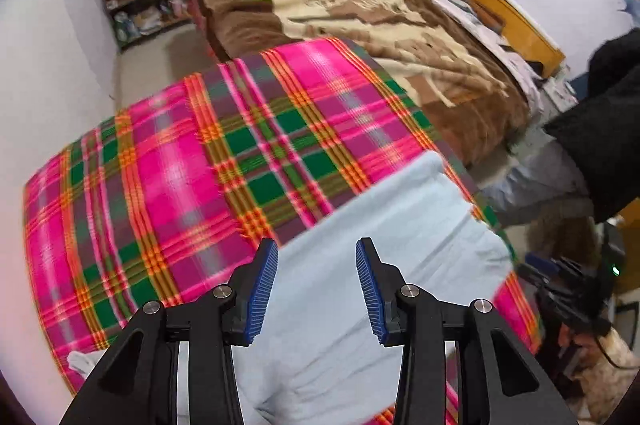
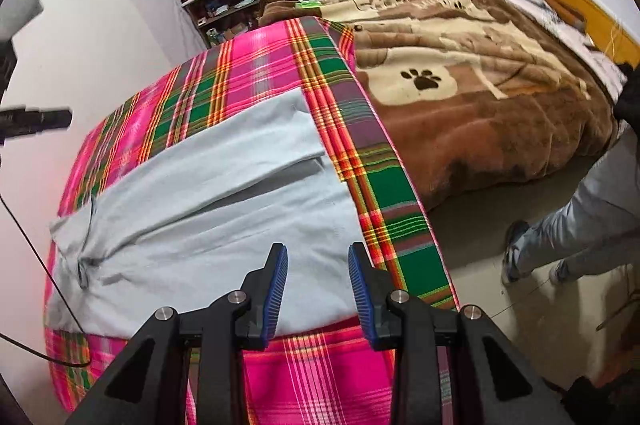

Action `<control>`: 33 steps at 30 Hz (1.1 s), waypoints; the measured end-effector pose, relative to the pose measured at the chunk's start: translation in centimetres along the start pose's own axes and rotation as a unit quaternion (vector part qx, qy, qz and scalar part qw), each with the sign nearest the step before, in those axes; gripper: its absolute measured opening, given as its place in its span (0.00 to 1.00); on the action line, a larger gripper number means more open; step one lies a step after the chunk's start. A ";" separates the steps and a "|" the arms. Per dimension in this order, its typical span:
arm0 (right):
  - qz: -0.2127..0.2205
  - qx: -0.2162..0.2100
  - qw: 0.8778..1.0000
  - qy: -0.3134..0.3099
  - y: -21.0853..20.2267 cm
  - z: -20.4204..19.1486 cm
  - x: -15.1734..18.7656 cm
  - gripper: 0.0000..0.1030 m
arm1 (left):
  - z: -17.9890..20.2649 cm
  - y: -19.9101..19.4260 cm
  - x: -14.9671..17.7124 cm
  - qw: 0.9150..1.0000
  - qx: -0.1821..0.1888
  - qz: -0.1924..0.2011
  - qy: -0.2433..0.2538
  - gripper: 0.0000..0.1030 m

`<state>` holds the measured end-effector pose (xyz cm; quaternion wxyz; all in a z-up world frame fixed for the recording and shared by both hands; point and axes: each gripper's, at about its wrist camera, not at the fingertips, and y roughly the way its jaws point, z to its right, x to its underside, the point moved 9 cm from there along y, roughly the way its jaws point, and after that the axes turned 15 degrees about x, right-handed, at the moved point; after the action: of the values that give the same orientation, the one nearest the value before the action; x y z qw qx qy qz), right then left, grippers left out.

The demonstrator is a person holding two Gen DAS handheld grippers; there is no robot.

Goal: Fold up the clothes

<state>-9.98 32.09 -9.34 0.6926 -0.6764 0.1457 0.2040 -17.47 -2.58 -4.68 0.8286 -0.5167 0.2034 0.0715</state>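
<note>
Hanging apart and empty, both tongs (image 1: 317, 289) (image 2: 318, 289) above pale-blue garment (image 2: 208, 201)

We see a work surface covered by a pink, green and orange plaid cloth (image 2: 320, 377) that hangs over its edges. Directly on the cloth lies a pale blue garment (image 2: 208, 209), spread flat with creases and a fold along its middle. Beside this surface stands a bed (image 2: 500, 129) under a brown and cream blanket with a paw print.
</note>
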 end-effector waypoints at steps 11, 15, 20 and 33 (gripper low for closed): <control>0.002 -0.050 0.999 -0.016 -1.2 1.2 0.5 0.32 | 1.8 1.2 0.5 0.997 -0.022 -0.011 -0.078 0.41; 0.023 -0.038 0.998 -0.038 -2.0 2.5 -0.7 0.32 | 4.3 1.9 0.3 0.997 -0.019 -0.023 -0.069 0.41; 0.014 -0.042 0.997 -0.061 -1.9 2.2 -0.4 0.32 | 6.6 2.0 -0.4 0.997 -0.041 -0.045 -0.041 0.41; 0.009 -0.035 0.993 -0.109 -2.6 -1.5 0.9 0.32 | 9.8 -1.4 -4.0 1.000 -0.029 -0.011 0.001 0.41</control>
<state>-7.81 30.63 -7.60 0.6781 -0.6729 0.0680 0.2878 -18.06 5.82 1.90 0.8139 -0.5425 0.1965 0.0676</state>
